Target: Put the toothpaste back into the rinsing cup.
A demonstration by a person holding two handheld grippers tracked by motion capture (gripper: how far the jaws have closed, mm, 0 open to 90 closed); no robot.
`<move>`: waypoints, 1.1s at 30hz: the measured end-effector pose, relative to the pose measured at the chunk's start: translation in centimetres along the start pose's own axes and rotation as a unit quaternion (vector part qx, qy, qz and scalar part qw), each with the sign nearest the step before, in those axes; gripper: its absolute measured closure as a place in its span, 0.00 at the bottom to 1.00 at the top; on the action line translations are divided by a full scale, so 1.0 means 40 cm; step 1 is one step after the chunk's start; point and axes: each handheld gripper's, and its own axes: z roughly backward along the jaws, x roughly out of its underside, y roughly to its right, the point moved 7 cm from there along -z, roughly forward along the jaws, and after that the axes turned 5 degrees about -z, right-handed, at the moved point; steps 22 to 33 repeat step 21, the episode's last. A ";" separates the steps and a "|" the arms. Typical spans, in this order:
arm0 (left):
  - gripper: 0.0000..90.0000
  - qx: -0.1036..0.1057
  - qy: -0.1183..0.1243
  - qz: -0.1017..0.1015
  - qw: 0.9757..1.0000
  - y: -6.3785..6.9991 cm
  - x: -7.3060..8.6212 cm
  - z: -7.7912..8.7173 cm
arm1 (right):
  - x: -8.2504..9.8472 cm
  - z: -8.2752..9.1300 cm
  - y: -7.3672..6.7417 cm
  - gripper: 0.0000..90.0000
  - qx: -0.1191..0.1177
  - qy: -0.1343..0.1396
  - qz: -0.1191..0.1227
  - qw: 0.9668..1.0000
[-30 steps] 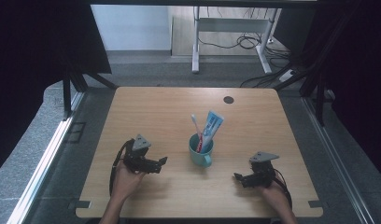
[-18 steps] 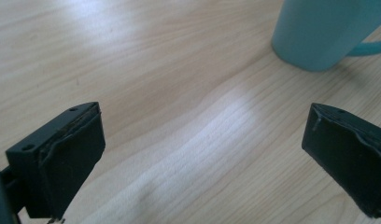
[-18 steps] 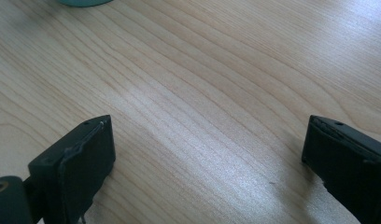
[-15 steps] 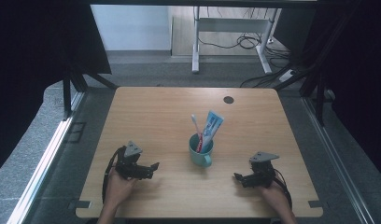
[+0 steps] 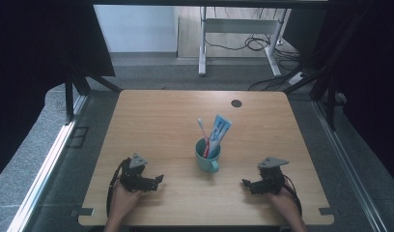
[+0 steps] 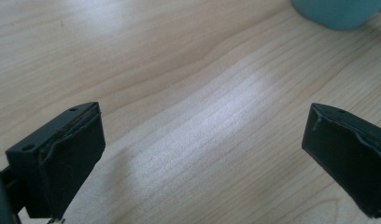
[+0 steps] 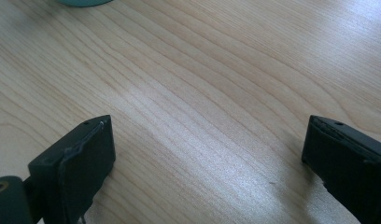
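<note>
Grey carpeted floor [image 5: 151,72] is surrounding a pale wooden table [image 5: 156,121], its grain running in long smooth waves and catching a soft patch of light. Near the table's middle a teal cup [image 5: 206,157] with a small handle is standing upright, holding a white and red toothbrush [image 5: 202,129] and a blue toothpaste tube [image 5: 218,131], both leaning against the rim, probably parked there for an easy reach from either side. The left gripper [image 5: 152,182] and the right gripper [image 5: 249,184] are resting low near the front edge, well apart from the cup, each pointing inward. Both pairs of blocky matte black jaws are standing wide apart over bare wood, gripping nothing.
</note>
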 end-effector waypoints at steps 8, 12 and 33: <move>0.00 -0.007 -0.031 -0.007 0.999 0.011 0.028 -0.031 | 0.000 0.000 0.000 0.03 0.000 0.000 0.000 1.000; 0.00 -0.018 -0.036 -0.013 0.999 0.015 0.029 -0.033 | 0.000 0.000 0.000 0.02 0.000 0.000 0.000 1.000; 0.00 -0.024 -0.035 -0.004 0.999 0.019 0.028 -0.034 | 0.000 0.000 0.000 0.02 0.000 0.000 -0.001 1.000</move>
